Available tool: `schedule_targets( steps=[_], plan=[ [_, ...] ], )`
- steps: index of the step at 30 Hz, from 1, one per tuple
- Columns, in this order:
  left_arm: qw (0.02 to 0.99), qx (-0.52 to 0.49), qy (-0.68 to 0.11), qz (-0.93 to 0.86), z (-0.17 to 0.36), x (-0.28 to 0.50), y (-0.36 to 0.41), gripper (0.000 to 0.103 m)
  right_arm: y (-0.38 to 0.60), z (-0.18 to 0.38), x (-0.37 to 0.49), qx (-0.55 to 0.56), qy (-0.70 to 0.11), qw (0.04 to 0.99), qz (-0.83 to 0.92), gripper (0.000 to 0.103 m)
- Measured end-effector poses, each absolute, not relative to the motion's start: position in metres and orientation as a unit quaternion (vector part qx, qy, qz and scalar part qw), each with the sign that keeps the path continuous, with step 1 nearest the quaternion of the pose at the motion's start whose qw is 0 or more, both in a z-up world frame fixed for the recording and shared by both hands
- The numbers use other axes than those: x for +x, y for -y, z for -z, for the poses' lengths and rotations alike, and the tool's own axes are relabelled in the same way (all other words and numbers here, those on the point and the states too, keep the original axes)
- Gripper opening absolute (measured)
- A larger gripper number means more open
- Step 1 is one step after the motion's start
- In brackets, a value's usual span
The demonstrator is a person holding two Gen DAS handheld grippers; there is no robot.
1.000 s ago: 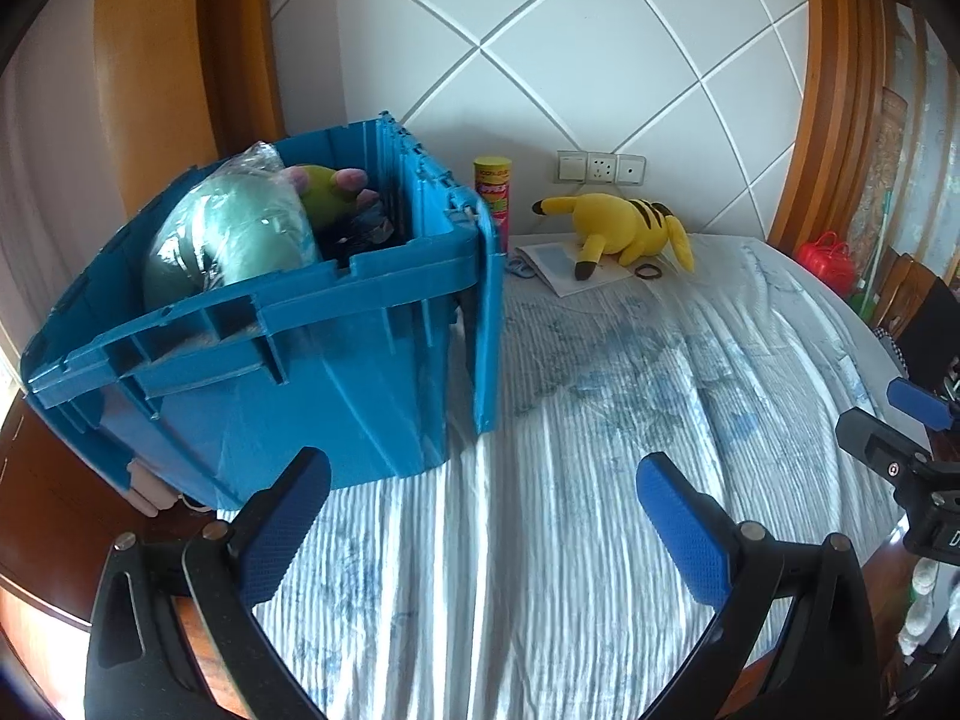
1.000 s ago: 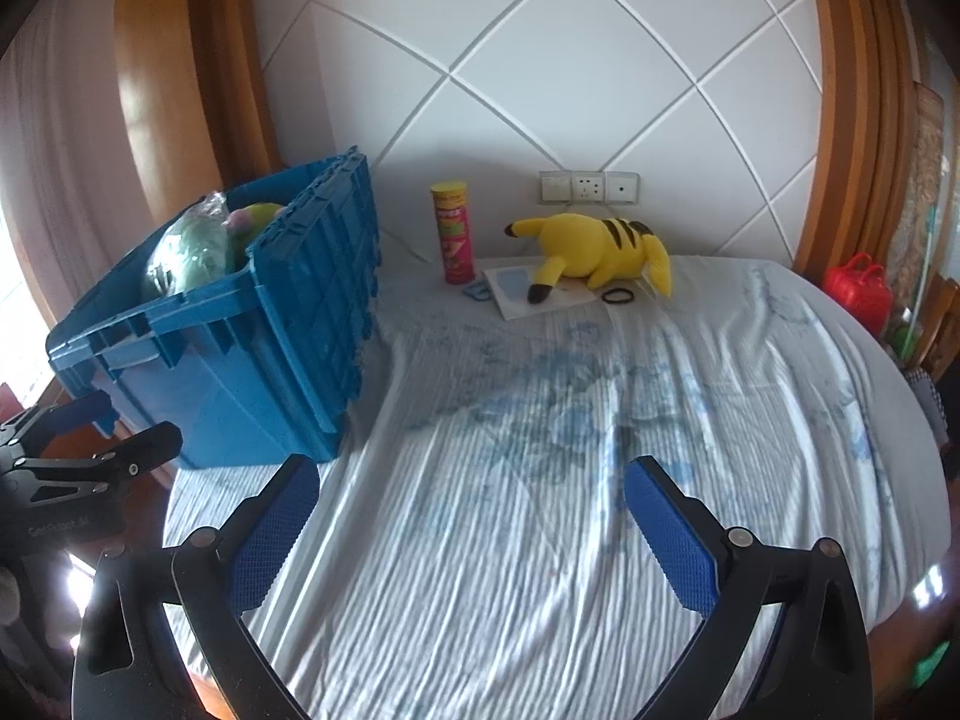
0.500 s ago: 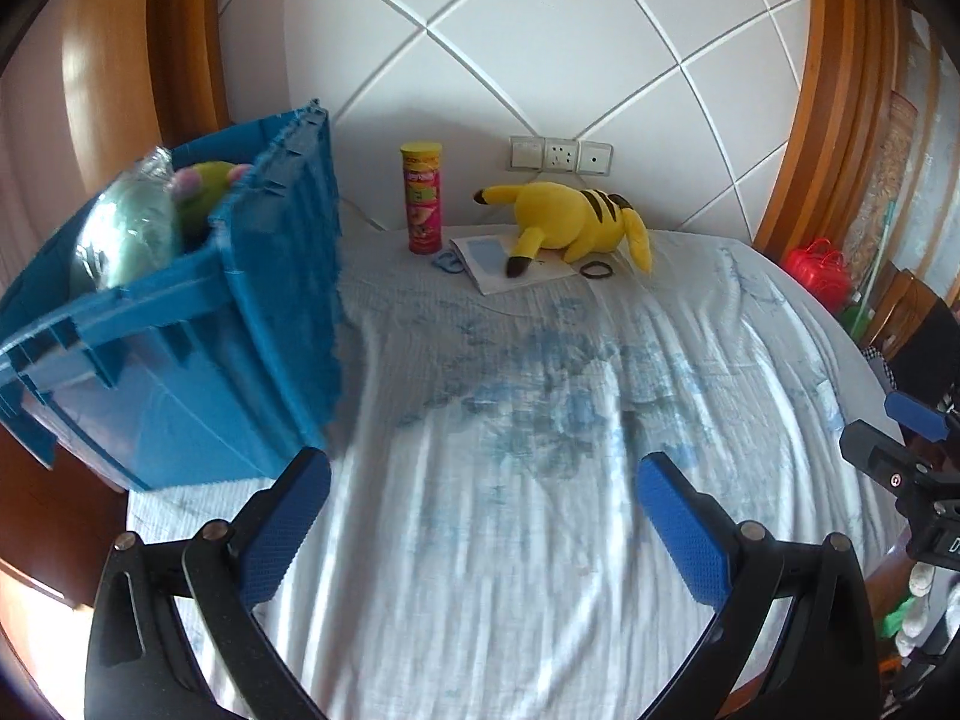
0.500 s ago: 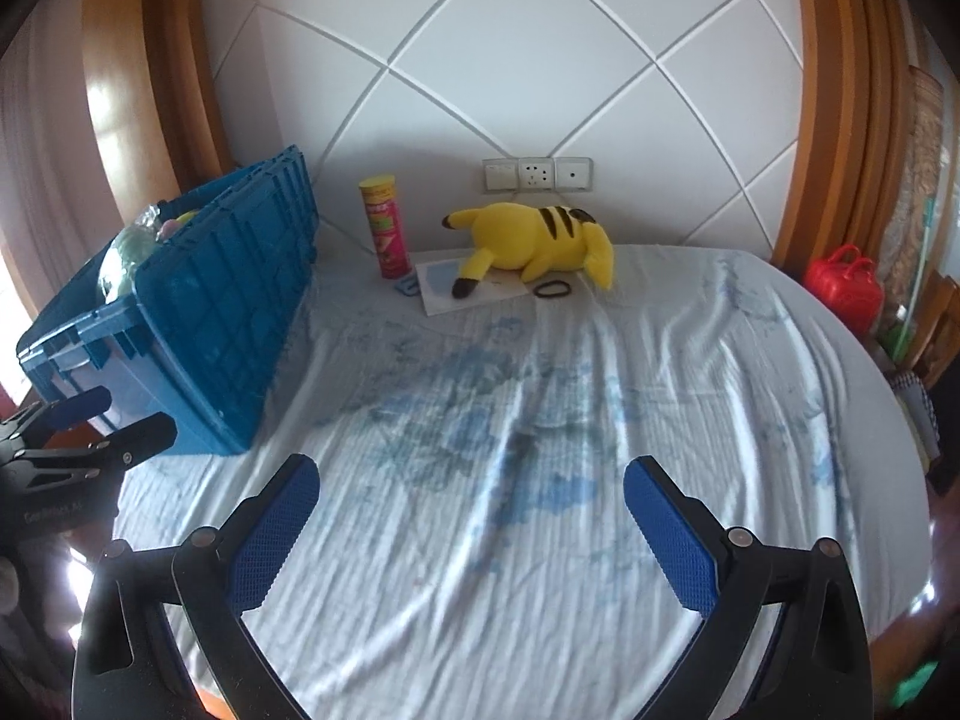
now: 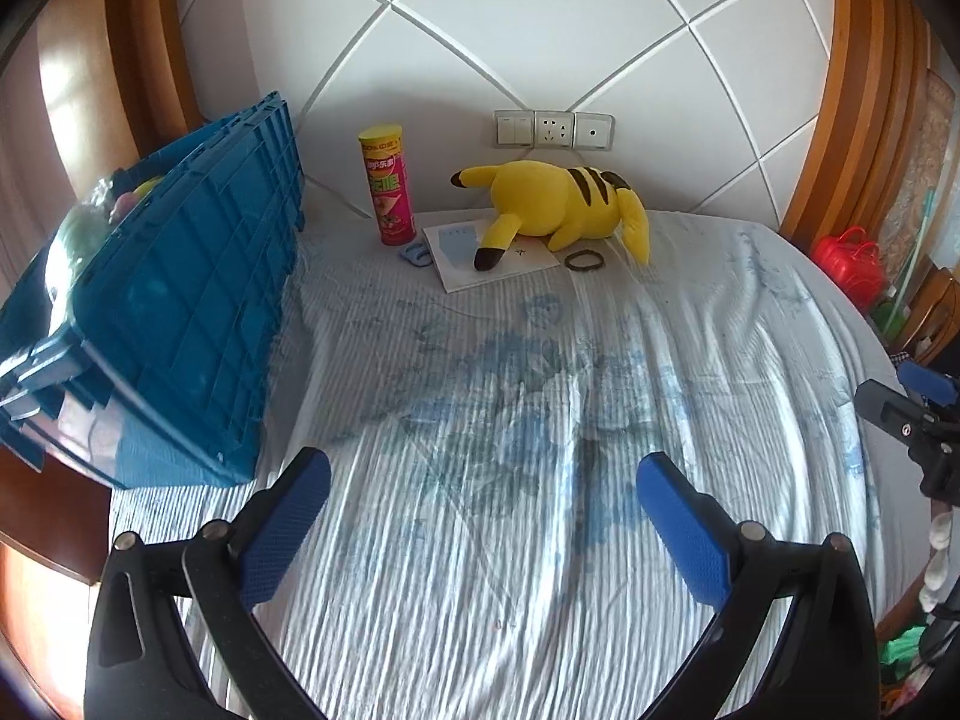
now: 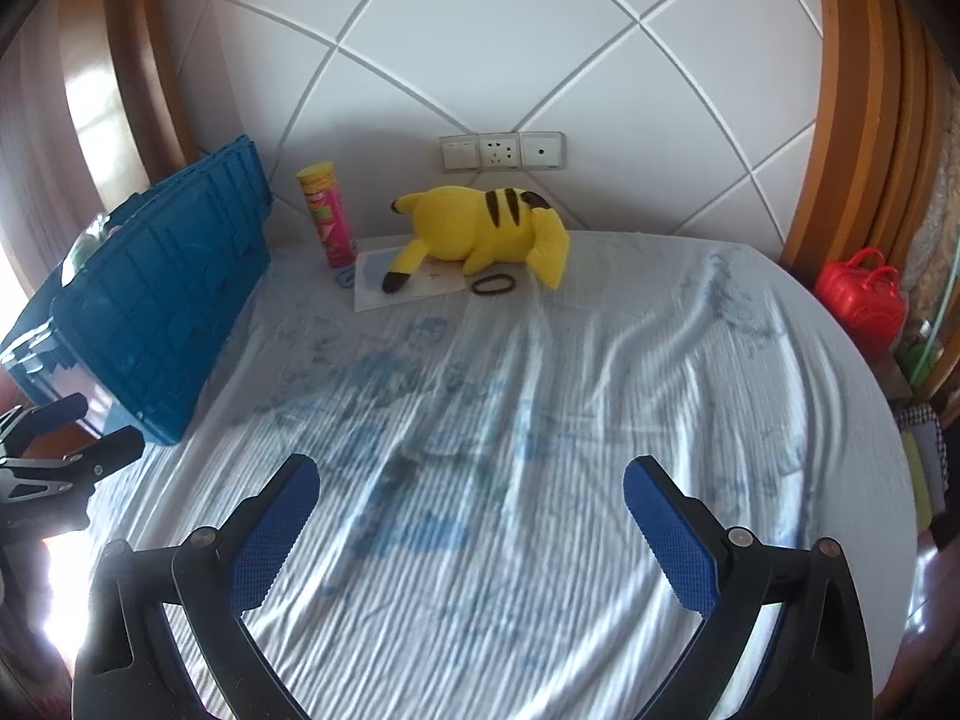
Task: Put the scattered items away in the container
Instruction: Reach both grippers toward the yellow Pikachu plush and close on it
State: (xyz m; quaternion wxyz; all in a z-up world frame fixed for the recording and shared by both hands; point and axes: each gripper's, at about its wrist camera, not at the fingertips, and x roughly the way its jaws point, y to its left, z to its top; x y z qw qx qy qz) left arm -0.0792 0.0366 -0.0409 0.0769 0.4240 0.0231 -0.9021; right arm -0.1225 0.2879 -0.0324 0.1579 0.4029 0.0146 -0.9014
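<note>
Both empty, the left claw (image 5: 483, 483) and right claw (image 6: 471, 486) hover level over the bed (image 5: 540, 396), jaws spread wide; the yellow plush (image 5: 552, 204) lies on its side near the headboard.

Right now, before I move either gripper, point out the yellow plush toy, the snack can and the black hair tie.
yellow plush toy (image 5: 555, 204), left wrist view, on its back.
snack can (image 5: 388, 186), left wrist view, on the label, mid-height.
black hair tie (image 6: 493, 284), right wrist view, on the loop's near edge.

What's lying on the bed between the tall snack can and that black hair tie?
In both views: a small blue clip, a white booklet, and the yellow plush with its foot on the booklet.
</note>
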Motion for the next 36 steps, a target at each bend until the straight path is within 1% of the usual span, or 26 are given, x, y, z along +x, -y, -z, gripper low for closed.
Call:
schedule_targets(
  steps=[5,11,14,19,25,29,31,33,36],
  plan=[
    [0.061,0.419,-0.024,0.905,0.041,-0.124,-0.032,0.103,-0.292,0.032,-0.162,0.412,-0.022,0.144,0.899,0.103],
    [0.051,0.432,-0.012,0.900,0.054,-0.187,-0.029,0.103,-0.292,0.036,-0.216,0.426,-0.024,0.135,0.894,0.103],
    [0.047,0.441,-0.022,0.896,0.058,-0.220,-0.026,0.103,-0.292,0.041,-0.246,0.435,-0.026,0.137,0.890,0.103],
    [0.053,0.444,-0.033,0.894,0.071,-0.287,-0.022,0.103,-0.293,0.051,-0.321,0.441,-0.033,0.157,0.883,0.103],
    [0.056,0.468,-0.035,0.881,0.108,-0.385,-0.011,0.103,-0.292,0.088,-0.419,0.461,-0.035,0.176,0.869,0.103],
    [0.067,0.474,-0.072,0.875,0.123,-0.445,0.010,0.103,-0.294,0.109,-0.482,0.480,0.007,0.185,0.857,0.103],
    [0.083,0.477,-0.093,0.870,0.129,-0.474,0.020,0.103,-0.293,0.116,-0.515,0.487,0.020,0.175,0.856,0.103],
    [0.082,0.484,-0.114,0.864,0.137,-0.502,0.028,0.103,-0.289,0.121,-0.542,0.490,0.015,0.165,0.856,0.103],
    [0.057,0.490,-0.116,0.862,0.152,-0.532,0.028,0.103,-0.278,0.134,-0.580,0.505,0.004,0.182,0.843,0.103]
  ],
)
